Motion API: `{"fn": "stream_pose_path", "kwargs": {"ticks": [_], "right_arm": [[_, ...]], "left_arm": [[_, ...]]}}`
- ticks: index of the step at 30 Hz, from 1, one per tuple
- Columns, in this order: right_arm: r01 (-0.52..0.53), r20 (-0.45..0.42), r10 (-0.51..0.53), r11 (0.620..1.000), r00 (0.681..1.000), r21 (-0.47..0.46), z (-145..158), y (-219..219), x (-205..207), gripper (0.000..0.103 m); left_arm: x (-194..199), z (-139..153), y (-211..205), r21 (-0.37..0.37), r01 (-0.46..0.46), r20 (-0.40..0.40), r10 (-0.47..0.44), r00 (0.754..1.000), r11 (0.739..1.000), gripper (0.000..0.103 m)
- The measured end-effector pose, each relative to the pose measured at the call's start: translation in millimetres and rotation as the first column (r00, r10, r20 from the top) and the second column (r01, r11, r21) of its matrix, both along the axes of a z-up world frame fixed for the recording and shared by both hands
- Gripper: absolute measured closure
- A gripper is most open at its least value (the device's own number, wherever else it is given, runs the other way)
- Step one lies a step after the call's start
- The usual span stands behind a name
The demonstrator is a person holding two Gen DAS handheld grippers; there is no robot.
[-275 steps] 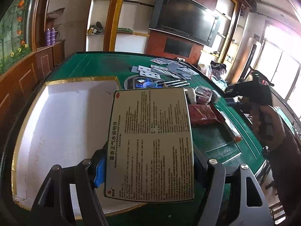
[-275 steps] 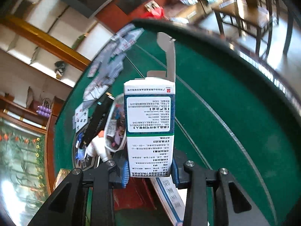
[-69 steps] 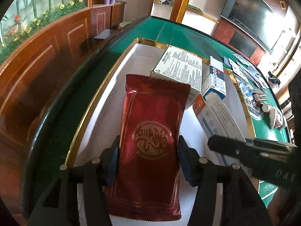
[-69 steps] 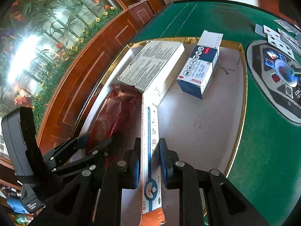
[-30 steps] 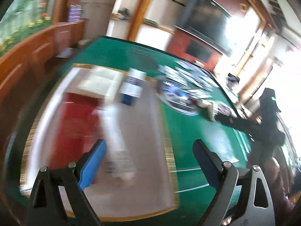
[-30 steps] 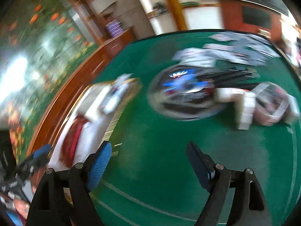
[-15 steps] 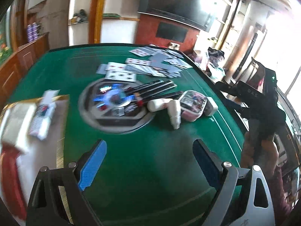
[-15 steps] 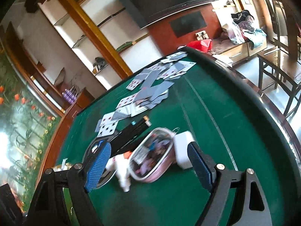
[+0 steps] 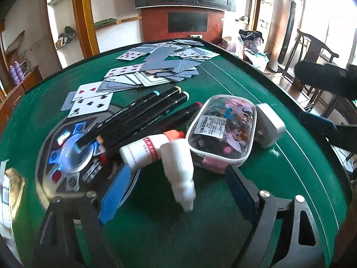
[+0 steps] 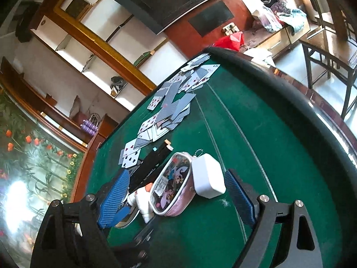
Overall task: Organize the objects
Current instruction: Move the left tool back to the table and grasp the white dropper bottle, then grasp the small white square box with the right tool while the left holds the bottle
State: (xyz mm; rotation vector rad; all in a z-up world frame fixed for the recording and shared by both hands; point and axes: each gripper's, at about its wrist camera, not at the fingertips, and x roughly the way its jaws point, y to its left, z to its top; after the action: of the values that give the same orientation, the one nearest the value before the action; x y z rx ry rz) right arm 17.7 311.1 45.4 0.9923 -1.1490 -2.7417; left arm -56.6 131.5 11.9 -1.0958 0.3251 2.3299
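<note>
Left wrist view: the left gripper [image 9: 178, 192] hangs low over the green table [image 9: 223, 234] with its blue-padded fingers [image 9: 116, 192] spread wide and nothing between them. Just ahead lies a white bottle [image 9: 178, 172], its narrow end pointing toward the camera. Beside it lies a second white bottle with a red label and orange cap [image 9: 149, 148], touching the first. To the right sits a clear zip pouch [image 9: 223, 134] with pink trim and a price sticker; it is packed with small colourful items too jumbled to tell apart. A white box-shaped charger [image 9: 268, 128] rests against the pouch's far side. Four black markers [image 9: 142, 120] lie side by side across a round dark console [image 9: 67, 156] with blue lights. Playing cards [image 9: 151, 67] are strewn beyond. At the left edge a gold-rimmed tray [image 9: 13, 178] shows only partly; its contents cannot be made out.

Right wrist view: the right gripper [image 10: 176, 194] also has its fingers [image 10: 116, 196] spread apart, empty, framing the pouch [image 10: 171, 189] and the charger [image 10: 207, 178], which touch. The bottles [image 10: 142, 198] and markers [image 10: 151, 163] lie left of the pouch, cards [image 10: 174, 102] farther on.
</note>
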Motion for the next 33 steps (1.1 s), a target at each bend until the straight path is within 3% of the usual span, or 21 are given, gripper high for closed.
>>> {"fn": "stream_pose_path", "kwargs": {"ticks": [3,5,6,20,24,28,33], "right_arm": [[-0.005,0.004,0.005,1.0,1.0,-0.001,-1.0,-2.4,-1.5,0.013],[-0.001,0.009,0.001,1.0,1.0,0.004,-2.2,-2.6,-1.7,0.013],[0.001,0.013,-0.001,1.0,1.0,0.005,-3.5,-2.3,-2.0,0.013],[0.029,0.117,-0.033,0.999,0.993,0.039,-20.8,4.5,-9.2,0.013],[0.046,0.199,-0.078,0.985,0.977,0.165,-21.6,-0.5,-12.0,0.013],[0.035,0.261,-0.123,0.948,0.957,0.316,-22.6,-6.2,-11.8,0.013],[0.01,0.244,-0.118,0.915,0.962,0.403,-20.2,-15.5,-10.6,0.015]], "left_arm": [[-4.5,-4.3,8.2,-0.005,0.027,0.012,-0.027,1.0,1.0,0.046],[-6.6,-9.1,9.7,-0.002,0.031,0.037,-0.031,0.999,1.0,0.072],[-5.6,-8.6,8.8,-0.002,0.029,0.031,-0.029,0.999,1.0,0.078],[31.6,10.8,-30.4,0.016,0.073,0.062,-0.073,0.995,0.997,0.078],[30.4,4.1,-29.1,-0.012,0.06,0.073,-0.059,0.996,0.998,0.077],[21.5,-6.3,-21.8,-0.004,0.052,0.101,-0.051,0.994,0.999,0.064],[26.8,-9.8,-10.9,-0.044,0.065,0.024,-0.064,0.998,0.997,0.059]]}}
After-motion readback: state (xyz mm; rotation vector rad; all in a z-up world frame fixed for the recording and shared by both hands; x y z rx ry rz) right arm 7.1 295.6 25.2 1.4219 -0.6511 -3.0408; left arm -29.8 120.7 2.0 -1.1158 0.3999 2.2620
